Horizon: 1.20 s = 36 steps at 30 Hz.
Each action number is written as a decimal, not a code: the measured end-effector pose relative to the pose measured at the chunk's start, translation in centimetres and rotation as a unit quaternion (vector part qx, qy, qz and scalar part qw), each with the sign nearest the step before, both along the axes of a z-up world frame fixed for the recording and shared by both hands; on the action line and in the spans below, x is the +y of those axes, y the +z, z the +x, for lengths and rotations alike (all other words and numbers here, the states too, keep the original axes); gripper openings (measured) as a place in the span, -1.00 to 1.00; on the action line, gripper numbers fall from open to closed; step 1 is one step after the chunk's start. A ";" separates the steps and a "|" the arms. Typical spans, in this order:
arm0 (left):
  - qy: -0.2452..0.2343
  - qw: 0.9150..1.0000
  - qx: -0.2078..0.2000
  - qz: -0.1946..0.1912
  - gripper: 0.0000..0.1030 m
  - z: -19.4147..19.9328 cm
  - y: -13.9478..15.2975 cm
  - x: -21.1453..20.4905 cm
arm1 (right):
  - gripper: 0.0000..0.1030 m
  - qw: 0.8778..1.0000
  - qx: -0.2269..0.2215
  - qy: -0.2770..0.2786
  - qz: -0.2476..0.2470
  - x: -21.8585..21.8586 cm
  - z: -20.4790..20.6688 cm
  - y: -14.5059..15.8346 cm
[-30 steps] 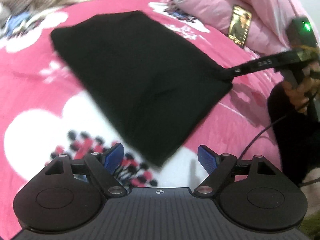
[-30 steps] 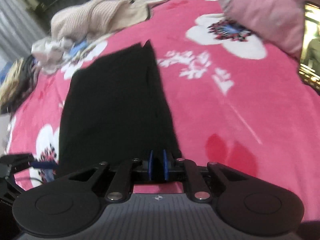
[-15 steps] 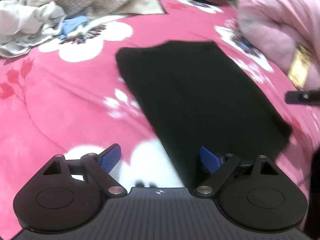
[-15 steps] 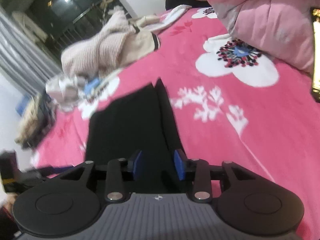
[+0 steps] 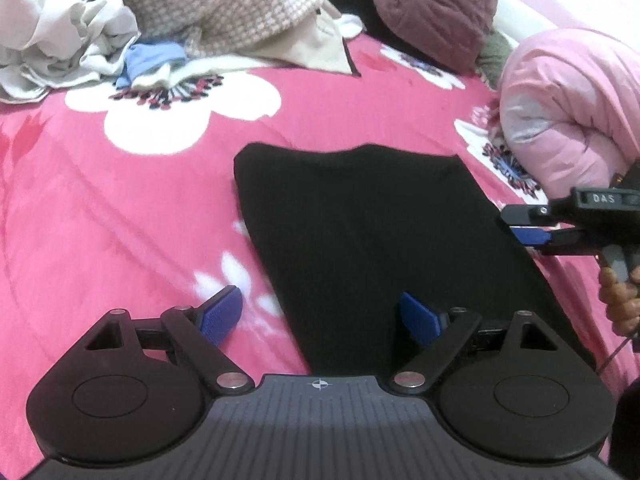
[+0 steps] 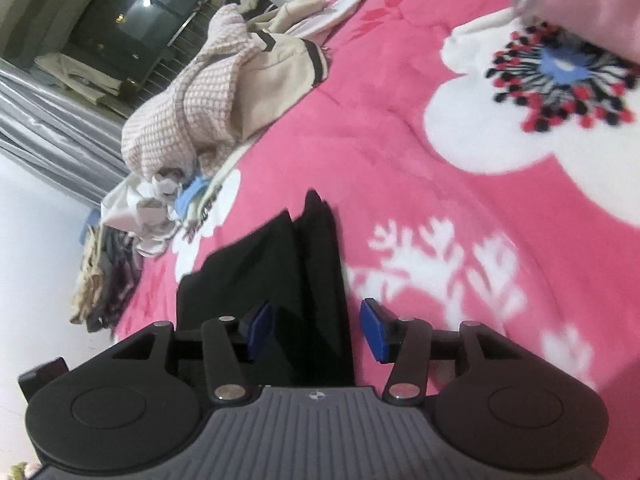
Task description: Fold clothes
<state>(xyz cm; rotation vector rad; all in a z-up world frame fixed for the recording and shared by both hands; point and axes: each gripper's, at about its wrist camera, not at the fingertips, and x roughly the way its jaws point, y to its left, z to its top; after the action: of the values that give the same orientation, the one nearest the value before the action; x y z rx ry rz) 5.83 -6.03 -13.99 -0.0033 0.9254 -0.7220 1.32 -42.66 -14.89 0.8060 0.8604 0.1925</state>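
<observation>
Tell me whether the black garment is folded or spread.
Folded: the black garment lies as a flat compact rectangle, and the right wrist view shows stacked layered edges.

A folded garment (image 5: pixel 360 240) lies flat on the bed (image 5: pixel 120 208). Behind it to the left sits a clothes pile (image 5: pixel 168 20); a rolled quilt (image 5: pixel 568 112) lies to its right.

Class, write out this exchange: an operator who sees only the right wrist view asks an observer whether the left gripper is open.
Observer: Yes. The left gripper is open and holds nothing. One pad is over the black garment, the other over the blanket.
Operator: Where does my right gripper sit?
Observer: The right gripper is by the garment's right edge, a hand on its trigger.
Operator: What lies beyond the garment?
Observer: A maroon pillow at the far side.
</observation>
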 end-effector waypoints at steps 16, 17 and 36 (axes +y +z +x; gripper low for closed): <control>-0.047 0.997 -0.018 -0.059 0.57 3.3 -0.6 -0.9 | -0.21 0.992 -0.053 0.083 0.073 -0.3 5.0 -3.0; -0.051 0.997 -0.013 -0.063 0.51 3.2 -0.6 -0.5 | -0.22 0.991 -0.051 0.092 0.081 -0.5 4.5 -3.2; 0.037 0.991 -0.006 -0.130 -0.73 4.8 1.7 -0.2 | -0.73 0.983 -0.138 0.125 -0.001 3.8 3.6 2.6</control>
<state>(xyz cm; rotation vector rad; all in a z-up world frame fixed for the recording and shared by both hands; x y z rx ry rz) 10.62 -6.24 -12.32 -0.2618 0.8110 -0.7689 4.91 -38.89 -12.31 0.6493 0.6952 0.5130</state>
